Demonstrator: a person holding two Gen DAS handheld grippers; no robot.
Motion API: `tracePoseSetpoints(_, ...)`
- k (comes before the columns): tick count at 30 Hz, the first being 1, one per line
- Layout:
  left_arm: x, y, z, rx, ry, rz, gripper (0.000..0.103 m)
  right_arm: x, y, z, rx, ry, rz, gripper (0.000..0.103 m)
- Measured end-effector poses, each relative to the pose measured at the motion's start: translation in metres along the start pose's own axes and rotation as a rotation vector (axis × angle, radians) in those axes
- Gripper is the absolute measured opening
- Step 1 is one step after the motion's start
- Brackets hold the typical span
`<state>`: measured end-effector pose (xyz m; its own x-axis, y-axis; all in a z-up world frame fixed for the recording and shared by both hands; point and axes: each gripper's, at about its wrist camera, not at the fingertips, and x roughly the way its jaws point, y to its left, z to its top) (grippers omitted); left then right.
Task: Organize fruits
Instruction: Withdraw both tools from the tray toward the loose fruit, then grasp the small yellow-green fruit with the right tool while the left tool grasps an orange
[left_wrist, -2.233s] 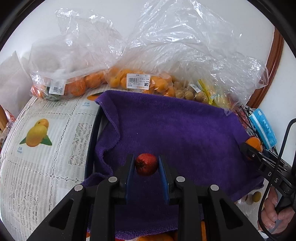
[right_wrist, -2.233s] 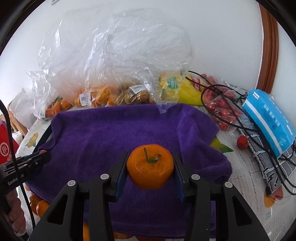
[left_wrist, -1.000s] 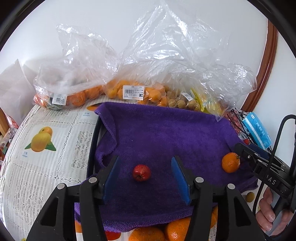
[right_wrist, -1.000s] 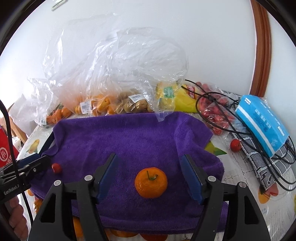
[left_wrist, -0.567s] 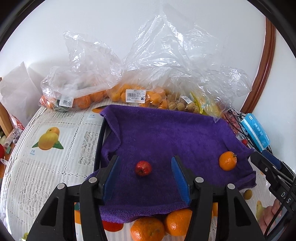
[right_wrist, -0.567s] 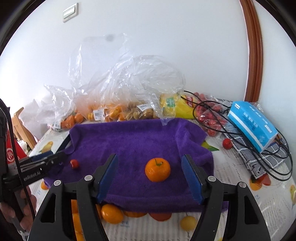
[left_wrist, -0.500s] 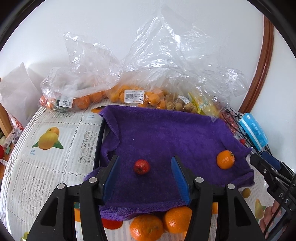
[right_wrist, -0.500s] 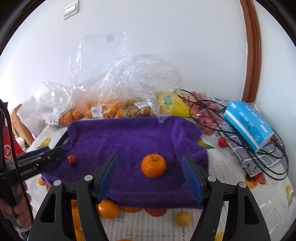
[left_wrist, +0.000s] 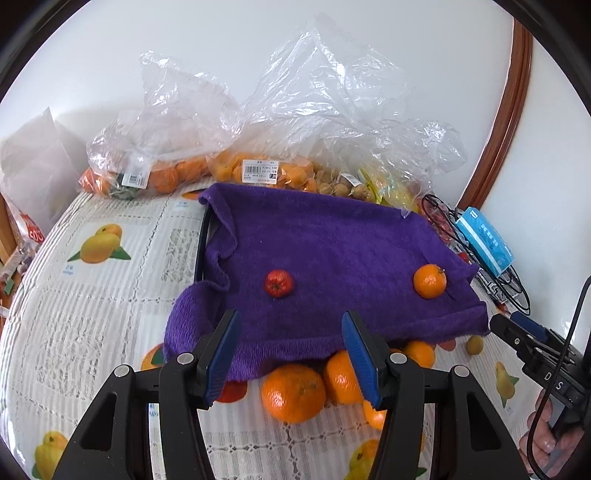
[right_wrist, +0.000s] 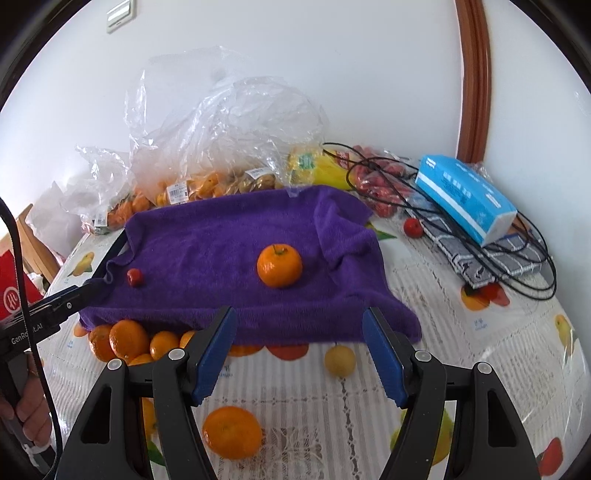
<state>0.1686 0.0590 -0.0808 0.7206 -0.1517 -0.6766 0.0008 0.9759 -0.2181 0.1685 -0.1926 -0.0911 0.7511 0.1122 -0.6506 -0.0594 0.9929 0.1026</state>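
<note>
Purple towel (left_wrist: 332, 240) carries one red fruit (left_wrist: 279, 283) and one orange (right_wrist: 279, 270), well apart. Left tool (left_wrist: 288, 354) and right tool (right_wrist: 300, 354) both released, empty. Next: centre jaws over loose oranges (left_wrist: 293, 391) on tabletop (left_wrist: 92, 295); grip gently.

Several oranges (left_wrist: 343, 373) are partly hidden under the near edge of the purple towel (left_wrist: 332, 240). Fruit inside the clear plastic bags (right_wrist: 207, 188) is blurred by crinkled film, and the printed labels (left_wrist: 258, 173) are too small to be read. The blue packet (left_wrist: 484, 240) text cannot be made out.
</note>
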Motion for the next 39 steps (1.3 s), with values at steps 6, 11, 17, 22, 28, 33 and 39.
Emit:
tracePoseSetpoints(6, -0.003, 0.003, -0.004, -0.022, 0.004, -0.010, 0.055, 0.006, -0.001, -0.015, -0.016, 0.035, -0.024, 0.070)
tracePoseSetpoints(11, 0.000, 0.009, -0.006, -0.046, 0.016, -0.008, 0.060, 0.023, -0.004, -0.025, 0.004, 0.093, -0.011, 0.070)
tracePoseSetpoints(17, 0.006, 0.010, -0.007, -0.046, 0.024, -0.002, 0.062, 0.038, 0.002, -0.032, -0.018, 0.131, -0.031, 0.070)
tracePoseSetpoints(22, 0.007, 0.006, -0.009, -0.023, 0.010, 0.015, 0.064, 0.046, 0.004, -0.034, -0.021, 0.132, -0.018, 0.061)
tracePoseSetpoints(28, 0.008, 0.004, -0.010, -0.006, 0.000, 0.021, 0.064, 0.049, -0.003, -0.034, 0.017, 0.140, 0.017, 0.026)
tracePoseSetpoints(33, 0.007, 0.003, -0.010, -0.006, -0.005, 0.014, 0.064, 0.050, -0.002, -0.034, 0.014, 0.143, 0.018, 0.027)
tracePoseSetpoints(39, 0.007, 0.004, -0.011, -0.012, -0.009, 0.007, 0.064, 0.055, 0.008, -0.031, -0.034, 0.148, 0.000, 0.035)
